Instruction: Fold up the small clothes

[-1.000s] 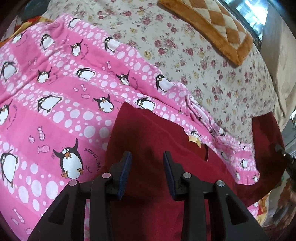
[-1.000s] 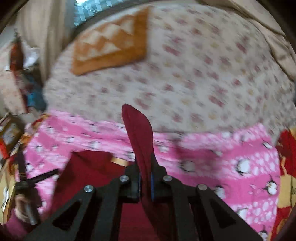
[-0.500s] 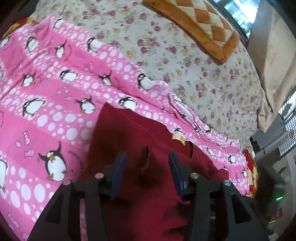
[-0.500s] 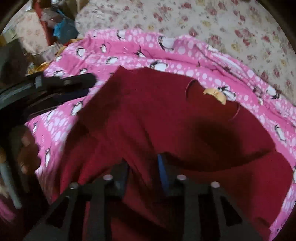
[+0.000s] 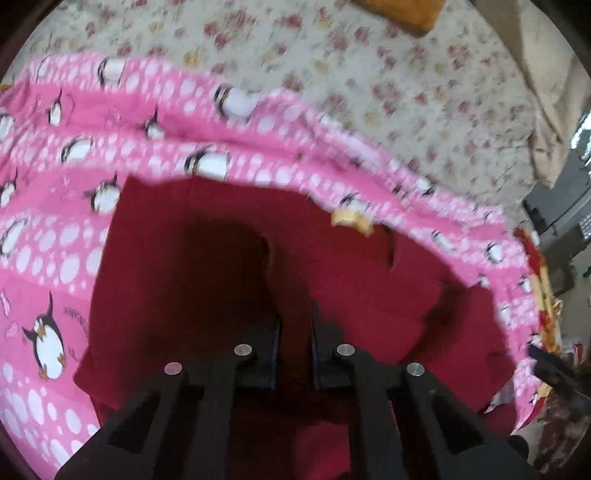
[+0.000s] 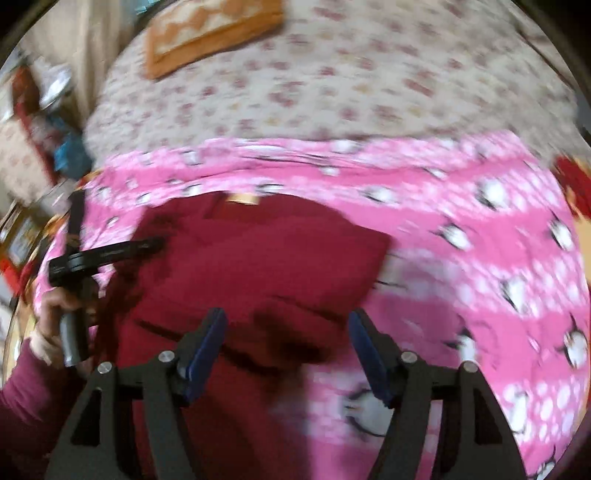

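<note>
Left gripper (image 5: 294, 341) clamped on a raised pleat of the red garment (image 5: 207, 266), probably to carry the fold over; right gripper (image 6: 288, 354) released, jaws wide, garment flat on pink penguin blanket (image 6: 480, 236) just ahead

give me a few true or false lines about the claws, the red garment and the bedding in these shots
1. The left claw is closed on a fold of the dark red fabric garment. True.
2. The right claw is clamped shut on the garment. False: its blue-padded fingers stand wide apart, holding nothing.
3. The garment lies on a pink penguin-print blanket. True.
4. The orange checked cushion sits on top of the garment. False: it lies far back on the cream floral bedsheet, apart from the garment.
5. A tan label shows at the garment's neckline. True.
</note>
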